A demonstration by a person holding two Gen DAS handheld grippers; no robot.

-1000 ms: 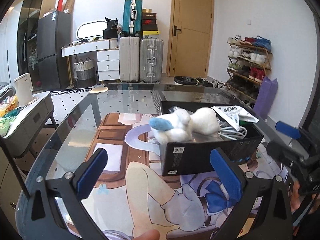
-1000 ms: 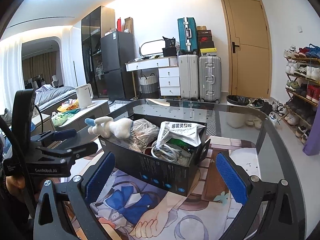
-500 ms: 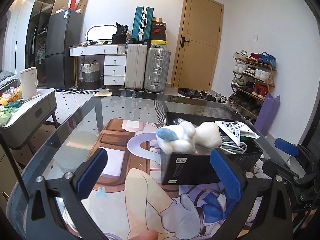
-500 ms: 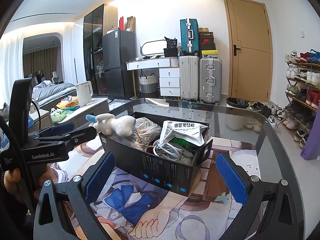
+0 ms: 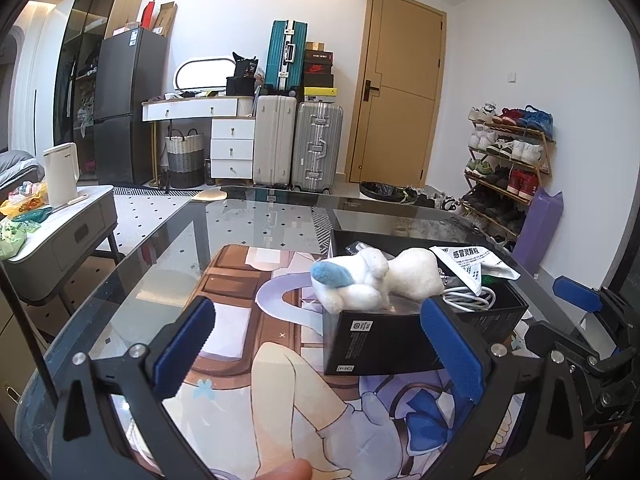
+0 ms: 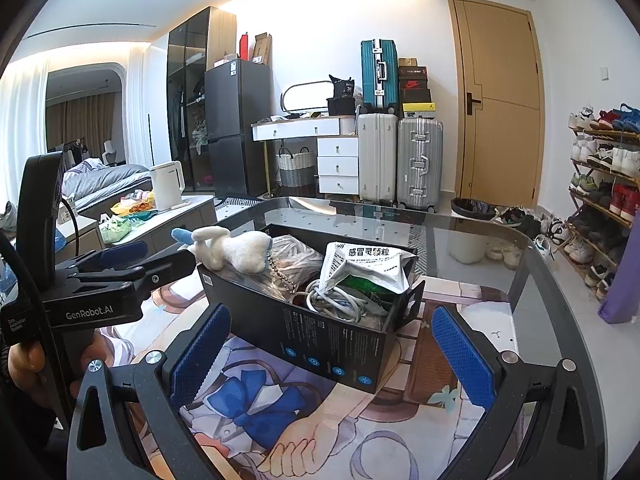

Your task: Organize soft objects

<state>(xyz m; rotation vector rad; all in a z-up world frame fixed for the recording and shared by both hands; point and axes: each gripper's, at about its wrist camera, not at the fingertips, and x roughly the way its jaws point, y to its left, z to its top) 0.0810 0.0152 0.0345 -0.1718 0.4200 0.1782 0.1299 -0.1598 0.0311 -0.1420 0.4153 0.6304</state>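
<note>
A white plush toy with a blue ear [image 5: 374, 280] lies across the near end of a black open box [image 5: 384, 340] on the printed desk mat; it also shows in the right wrist view [image 6: 230, 248] on the box's [image 6: 320, 340] left end. The box also holds a silver sachet [image 6: 366, 266], a coiled white cable [image 6: 340, 300] and a plastic bag [image 6: 296, 254]. My left gripper [image 5: 316, 346] is open and empty, just short of the box. My right gripper [image 6: 332, 350] is open and empty, its fingers either side of the box's near side.
The box stands on a glass table [image 5: 248, 216] with a printed mat [image 5: 248, 280]. A grey side cabinet with a white kettle [image 5: 60, 174] stands at the left. Suitcases [image 5: 296, 148], a door and a shoe rack [image 5: 508, 168] are beyond.
Both grippers have drawn back and tilted up a little, so the box and plush toy sit lower in both views. Both grippers stay open. The toy has not moved on the box.
</note>
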